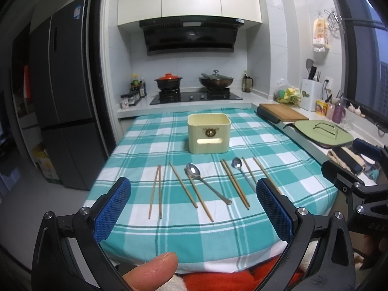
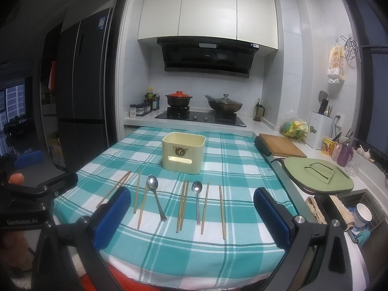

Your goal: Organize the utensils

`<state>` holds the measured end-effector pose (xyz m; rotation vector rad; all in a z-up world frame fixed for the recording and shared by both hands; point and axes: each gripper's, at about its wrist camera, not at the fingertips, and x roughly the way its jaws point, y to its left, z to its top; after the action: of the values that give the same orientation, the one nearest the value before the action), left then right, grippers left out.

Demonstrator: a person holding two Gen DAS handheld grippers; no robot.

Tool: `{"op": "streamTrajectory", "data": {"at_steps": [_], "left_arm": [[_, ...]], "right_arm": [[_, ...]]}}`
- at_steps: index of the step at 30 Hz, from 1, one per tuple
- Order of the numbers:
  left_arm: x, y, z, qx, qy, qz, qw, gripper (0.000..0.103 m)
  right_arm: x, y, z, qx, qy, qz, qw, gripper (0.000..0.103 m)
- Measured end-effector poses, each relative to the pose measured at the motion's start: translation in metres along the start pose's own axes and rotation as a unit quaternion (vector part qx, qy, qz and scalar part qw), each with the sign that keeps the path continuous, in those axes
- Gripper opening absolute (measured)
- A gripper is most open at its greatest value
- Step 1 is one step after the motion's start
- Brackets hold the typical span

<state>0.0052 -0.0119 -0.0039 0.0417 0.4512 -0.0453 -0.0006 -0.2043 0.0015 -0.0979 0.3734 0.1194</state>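
Eight chopsticks (image 2: 182, 206), two spoons (image 2: 156, 197), one holder (image 2: 183, 154)

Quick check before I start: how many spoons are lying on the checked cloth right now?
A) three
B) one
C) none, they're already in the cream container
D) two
D: two metal spoons lie among the chopsticks, a larger spoon and a smaller spoon, both in front of the cream container, bowls toward it.
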Motion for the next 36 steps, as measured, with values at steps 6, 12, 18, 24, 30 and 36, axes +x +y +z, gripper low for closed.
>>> {"op": "streamTrajectory", "data": {"at_steps": [6, 12, 18, 24, 30, 36], "left_arm": [[0.0019, -0.0023, -0.0001, 0.003, 0.001, -0.001, 1.0, 0.103], [0.0049, 0.0, 0.0015, 0.002, 0.006, 0.0, 1.0, 0.103], [0.0067, 0.0011, 0.0026, 0.003, 0.005, 0.0, 1.0, 0.103], [0.0074, 0.0021, 0.0026, 0.004, 0.005, -0.004, 1.0, 0.103], [0.0079, 0.0025, 0.0045, 0.003, 0.001, -0.007, 1.0, 0.103], [0.0089, 0.0043, 0.0066, -0.004, -0.003, -0.002, 1.0, 0.103]], "right_arm": [[0.0029, -0.0018, -0.0001, 0.003, 0.006, -0.002, 1.0, 0.103], [0.0048, -0.0031, 0.0, 0.006, 0.008, -0.002, 1.0, 0.103], [0.0056, -0.0039, 0.0006, 0.006, 0.008, -0.002, 1.0, 0.103], [0.0072, -0.0045, 0.0008, 0.008, 0.01, -0.004, 1.0, 0.103], [0.0083, -0.0038, -0.0005, 0.003, 0.01, -0.005, 1.0, 0.103], [0.0091, -0.0045, -0.0017, 0.003, 0.012, -0.004, 1.0, 0.103]]}}
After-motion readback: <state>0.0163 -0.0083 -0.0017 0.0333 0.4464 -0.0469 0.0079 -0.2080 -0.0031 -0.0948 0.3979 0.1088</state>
